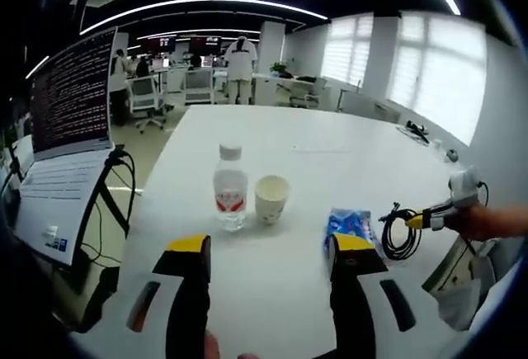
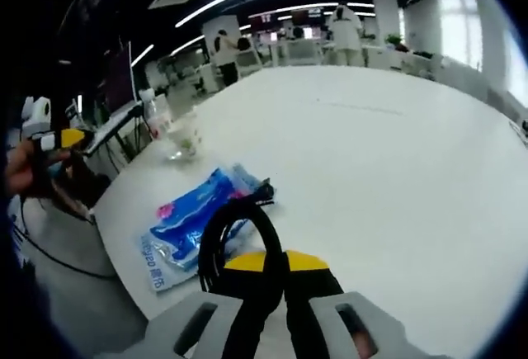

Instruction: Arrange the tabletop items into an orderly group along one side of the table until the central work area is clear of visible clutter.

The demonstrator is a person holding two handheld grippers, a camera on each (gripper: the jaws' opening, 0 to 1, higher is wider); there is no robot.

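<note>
On the white table (image 1: 346,140), a bottle (image 1: 230,187), cup (image 1: 271,198) and blue pack (image 2: 195,220) are grouped. The left gripper (image 1: 271,257) is spread wide, empty; the right gripper (image 2: 266,262) is clenched on a black cable (image 2: 235,239).

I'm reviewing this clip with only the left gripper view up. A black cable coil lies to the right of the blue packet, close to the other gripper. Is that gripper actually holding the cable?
Observer: Yes. In the right gripper view the right tongs are shut on the black cable, and its loop rises from between them.
Operator: Does the loop touch the blue packet?
Observer: From there the loop crosses in front of the blue packet at its near right edge. I cannot confirm contact.
Operator: Is there anything on the packet that I'm missing?
Observer: It has a pink mark near its far left corner and white print along its near end, too small to read.
</note>
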